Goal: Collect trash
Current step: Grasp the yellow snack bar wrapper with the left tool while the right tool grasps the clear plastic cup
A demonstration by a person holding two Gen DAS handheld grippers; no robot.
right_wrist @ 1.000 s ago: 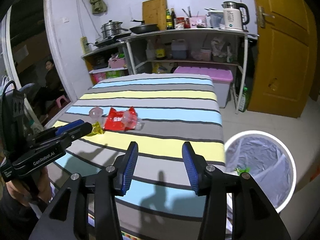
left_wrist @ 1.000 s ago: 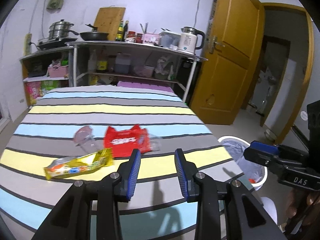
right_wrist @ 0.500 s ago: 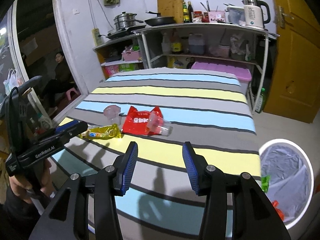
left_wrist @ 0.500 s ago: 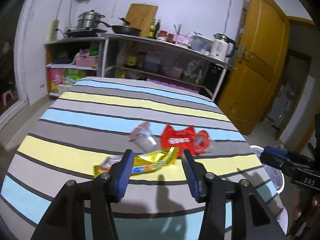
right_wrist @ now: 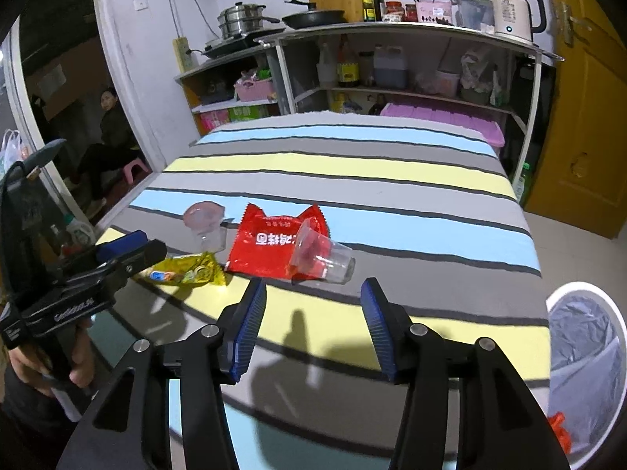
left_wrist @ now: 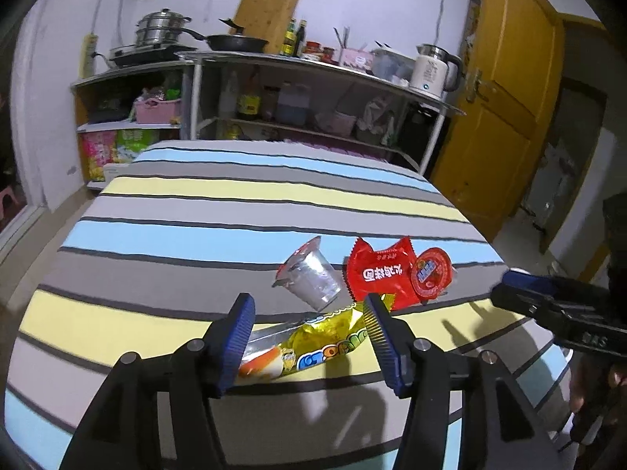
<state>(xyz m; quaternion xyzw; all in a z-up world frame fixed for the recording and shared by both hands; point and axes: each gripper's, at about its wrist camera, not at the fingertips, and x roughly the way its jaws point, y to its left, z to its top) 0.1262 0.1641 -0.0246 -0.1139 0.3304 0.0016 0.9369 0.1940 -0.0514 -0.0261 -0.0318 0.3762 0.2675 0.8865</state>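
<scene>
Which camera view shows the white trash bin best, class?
The right wrist view: the trash bin shows its white rim and liner at lower right, beside the striped table. The left wrist view shows almost none of it, hidden behind the right gripper.

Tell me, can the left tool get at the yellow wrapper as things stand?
Probably yes. The left tool is open and the yellow wrapper lies flat on the striped table right between its tips, with nothing over it. The clear cup lies just beyond.
</scene>
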